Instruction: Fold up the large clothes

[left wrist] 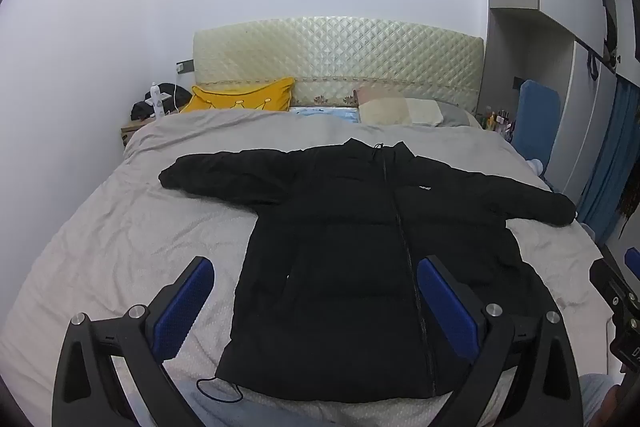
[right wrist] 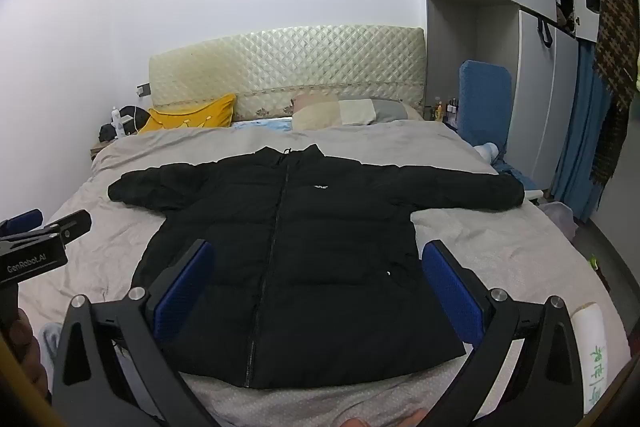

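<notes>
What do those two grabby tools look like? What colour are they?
Both look alike. The left tool has two black fingers shaped like long triangles with cut-out windows, shiny silver bolts on top, and bumpy blue pads on the inside. The right tool matches it, with the same blue pads. In the right view, the left tool's black body carries white lettering, "GenRobot.AI". No cables or sleeves show.

Black left gripper (left wrist: 316,291), blue textured fingers (left wrist: 186,301), silver screws, white "GenRobot.AI" lettering
</notes>
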Demonstrator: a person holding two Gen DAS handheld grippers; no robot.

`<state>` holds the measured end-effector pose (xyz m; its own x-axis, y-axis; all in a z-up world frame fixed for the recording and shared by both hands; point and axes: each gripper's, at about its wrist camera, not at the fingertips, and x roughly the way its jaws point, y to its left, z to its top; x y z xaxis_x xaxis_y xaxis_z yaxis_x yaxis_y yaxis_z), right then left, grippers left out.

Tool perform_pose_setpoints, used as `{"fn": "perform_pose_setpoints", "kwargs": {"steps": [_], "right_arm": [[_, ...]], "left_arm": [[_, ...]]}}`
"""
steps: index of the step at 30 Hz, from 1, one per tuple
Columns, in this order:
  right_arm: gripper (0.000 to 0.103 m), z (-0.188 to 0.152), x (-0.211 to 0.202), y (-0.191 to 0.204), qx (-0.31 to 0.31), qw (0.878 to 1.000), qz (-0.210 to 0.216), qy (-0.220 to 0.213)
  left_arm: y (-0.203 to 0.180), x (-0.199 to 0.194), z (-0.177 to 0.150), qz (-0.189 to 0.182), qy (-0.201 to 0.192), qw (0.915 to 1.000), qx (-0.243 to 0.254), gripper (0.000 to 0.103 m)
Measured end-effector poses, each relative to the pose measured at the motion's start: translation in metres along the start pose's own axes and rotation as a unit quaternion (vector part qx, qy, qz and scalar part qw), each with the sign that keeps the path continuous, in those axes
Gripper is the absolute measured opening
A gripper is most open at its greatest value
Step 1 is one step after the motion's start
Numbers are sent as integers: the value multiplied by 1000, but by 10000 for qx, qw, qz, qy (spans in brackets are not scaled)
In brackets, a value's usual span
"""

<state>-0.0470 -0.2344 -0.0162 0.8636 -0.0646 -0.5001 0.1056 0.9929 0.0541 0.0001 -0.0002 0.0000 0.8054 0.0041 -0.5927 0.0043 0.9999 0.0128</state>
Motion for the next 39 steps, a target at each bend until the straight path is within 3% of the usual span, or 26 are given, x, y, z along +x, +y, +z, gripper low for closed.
{"fn": "perform_pose_setpoints", "kwargs": {"steps": [19,39], "right_arm": [[103,-4,-1,2,-19,9999,-164,-40],[103,-3,3,1,92,10000,-17,11]], "left_arm": [[5,4,-7,-143,81,9999,0,103],[7,8,-3,-103,181,9998,14,103]]}}
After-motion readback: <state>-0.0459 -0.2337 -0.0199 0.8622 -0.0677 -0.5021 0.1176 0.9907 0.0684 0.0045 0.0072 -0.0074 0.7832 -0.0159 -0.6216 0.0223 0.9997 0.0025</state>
